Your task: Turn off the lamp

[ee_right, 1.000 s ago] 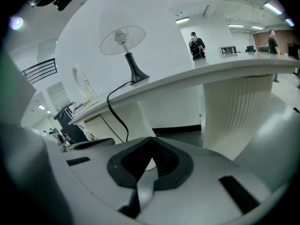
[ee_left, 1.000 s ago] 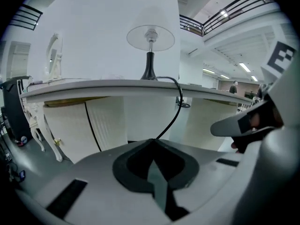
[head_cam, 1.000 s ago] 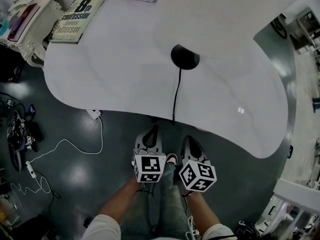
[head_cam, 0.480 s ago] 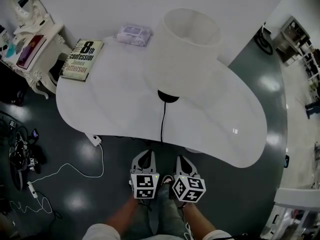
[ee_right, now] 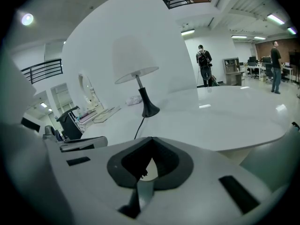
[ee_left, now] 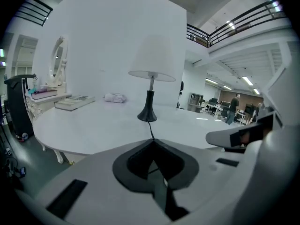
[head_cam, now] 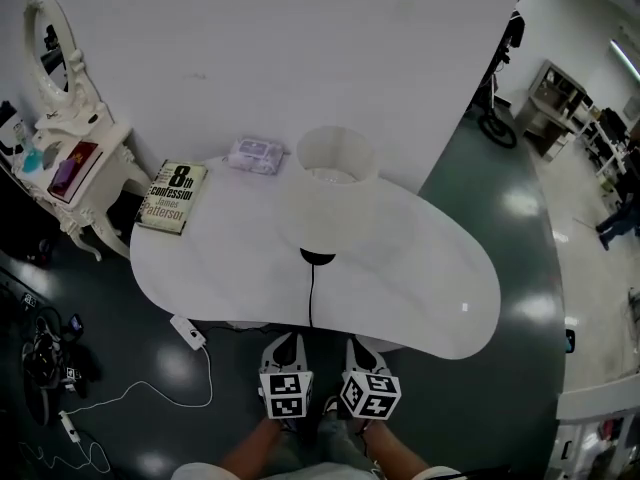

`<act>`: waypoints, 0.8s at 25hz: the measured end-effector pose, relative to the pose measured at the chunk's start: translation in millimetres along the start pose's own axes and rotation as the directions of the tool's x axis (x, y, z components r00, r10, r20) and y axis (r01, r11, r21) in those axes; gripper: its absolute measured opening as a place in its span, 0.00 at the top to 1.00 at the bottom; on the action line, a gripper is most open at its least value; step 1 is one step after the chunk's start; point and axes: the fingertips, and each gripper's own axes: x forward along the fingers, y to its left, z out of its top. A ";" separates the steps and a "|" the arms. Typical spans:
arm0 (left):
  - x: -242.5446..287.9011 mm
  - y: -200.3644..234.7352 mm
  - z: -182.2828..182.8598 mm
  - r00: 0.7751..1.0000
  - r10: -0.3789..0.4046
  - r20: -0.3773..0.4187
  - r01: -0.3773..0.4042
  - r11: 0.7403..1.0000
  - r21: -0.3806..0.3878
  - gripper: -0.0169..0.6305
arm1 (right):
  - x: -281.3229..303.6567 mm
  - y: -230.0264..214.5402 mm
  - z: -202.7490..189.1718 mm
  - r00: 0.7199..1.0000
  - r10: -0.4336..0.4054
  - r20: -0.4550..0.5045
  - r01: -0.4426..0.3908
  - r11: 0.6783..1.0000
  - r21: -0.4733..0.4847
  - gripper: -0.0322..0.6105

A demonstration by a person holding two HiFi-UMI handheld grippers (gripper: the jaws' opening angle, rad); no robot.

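My left gripper (head_cam: 285, 345) and right gripper (head_cam: 361, 347) both have fingers clenched on nothing. The lamp (head_cam: 325, 203) stands upright dead ahead on the table (head_cam: 430, 283), well apart, its cord (head_cam: 311, 293) nearer my left.

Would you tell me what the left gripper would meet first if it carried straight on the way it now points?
Probably the near edge of the white table, close to where the black cord drops over it; the lamp base stands farther back. Depth is hard to judge.

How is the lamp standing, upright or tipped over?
Upright: the lamp has its base flat on the table, stem straight up to the shade.
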 end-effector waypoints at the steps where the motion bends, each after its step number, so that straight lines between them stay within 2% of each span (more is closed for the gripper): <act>1: -3.1 -0.7 6.1 1.000 0.001 0.005 -0.001 1.000 -0.002 0.96 | -3.0 0.8 6.1 1.000 0.000 0.007 0.000 1.000 -0.004 0.95; 5: -13.9 -4.7 29.7 1.000 -0.006 0.024 0.006 1.000 -0.020 0.96 | -13.0 3.8 27.8 1.000 0.007 0.028 -0.006 1.000 -0.030 0.95; 11: -29.6 -4.6 58.0 0.998 0.007 0.055 -0.007 1.000 -0.004 0.96 | -28.6 12.9 54.3 0.998 0.025 0.057 -0.021 0.998 -0.062 0.95; 20: -37.9 -14.4 114.8 0.988 -0.006 0.151 0.000 0.999 0.036 0.96 | -36.3 32.5 110.7 0.985 0.074 0.158 -0.058 0.993 -0.104 0.95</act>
